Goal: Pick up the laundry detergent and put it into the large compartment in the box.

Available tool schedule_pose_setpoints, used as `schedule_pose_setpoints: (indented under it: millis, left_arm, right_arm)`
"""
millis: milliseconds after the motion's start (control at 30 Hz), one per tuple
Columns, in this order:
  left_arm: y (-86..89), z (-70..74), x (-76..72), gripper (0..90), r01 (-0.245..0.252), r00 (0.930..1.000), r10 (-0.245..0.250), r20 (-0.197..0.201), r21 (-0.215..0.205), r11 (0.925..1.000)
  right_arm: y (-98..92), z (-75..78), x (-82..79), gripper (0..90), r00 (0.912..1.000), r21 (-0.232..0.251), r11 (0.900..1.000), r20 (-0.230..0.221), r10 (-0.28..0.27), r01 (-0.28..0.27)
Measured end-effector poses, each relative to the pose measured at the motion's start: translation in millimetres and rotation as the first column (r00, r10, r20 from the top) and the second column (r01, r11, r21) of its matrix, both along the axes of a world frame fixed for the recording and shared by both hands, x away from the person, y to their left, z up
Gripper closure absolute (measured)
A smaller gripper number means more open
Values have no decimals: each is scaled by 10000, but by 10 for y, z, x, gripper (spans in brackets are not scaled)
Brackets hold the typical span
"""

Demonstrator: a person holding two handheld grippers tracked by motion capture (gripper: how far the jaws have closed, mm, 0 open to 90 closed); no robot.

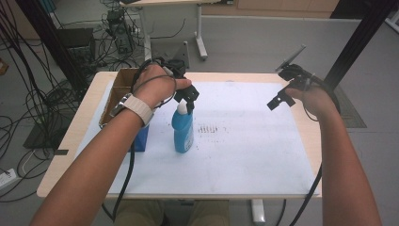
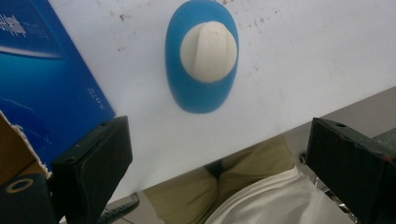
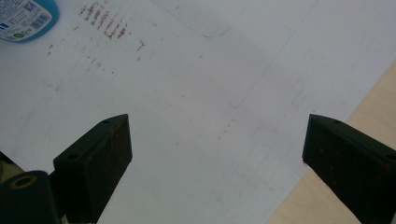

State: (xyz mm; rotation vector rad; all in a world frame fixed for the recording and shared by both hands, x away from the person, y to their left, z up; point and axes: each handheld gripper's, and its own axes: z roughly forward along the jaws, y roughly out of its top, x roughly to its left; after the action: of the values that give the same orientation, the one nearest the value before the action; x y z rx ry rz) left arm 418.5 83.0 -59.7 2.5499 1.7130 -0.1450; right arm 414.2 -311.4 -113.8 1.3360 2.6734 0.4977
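A blue bottle (image 1: 182,133) with a white cap stands upright on the white sheet (image 1: 244,146), left of centre. My left gripper (image 1: 187,98) hovers just above its cap, jaws wide open and pointing down. From above, in the left gripper view, the bottle (image 2: 201,60) sits ahead of the open left gripper (image 2: 219,158), not between the jaws. My right gripper (image 1: 281,99) is held over the right part of the sheet, open, nothing in it. In the right gripper view the open right gripper (image 3: 217,154) looks down on bare sheet, with the bottle's labelled base (image 3: 25,16) at the top left corner.
A blue box (image 1: 140,137) stands just left of the bottle, seen as a blue box (image 2: 42,79) in the left gripper view. A cardboard box (image 1: 117,92) sits at the table's back left. Brown smudges (image 1: 211,128) mark the sheet. Cables and a desk leg lie beyond the table.
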Motion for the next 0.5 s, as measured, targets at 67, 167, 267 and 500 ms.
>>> schedule_pose_setpoints:
  millis: [67,167,267,500]
  left_arm:
    - [-9,-43,30,71,2,10000,-2,-27,-8,10000]
    - [-14,-88,59,68,-71,10000,71,-25,-22,10000]
    - [-4,-102,73,68,-201,9998,202,59,-121,9997]
    - [-56,-136,138,68,-86,9999,85,76,145,9999]
  right_arm:
    - [0,0,-2,81,10000,7,10000,-1,9,-9]
    - [-1,3,-7,81,10000,27,10000,-11,-10,10]
    - [-11,2,-10,81,10000,3,10000,-7,-14,14]
    - [-48,-8,-32,81,10000,60,10000,-1,-70,70]
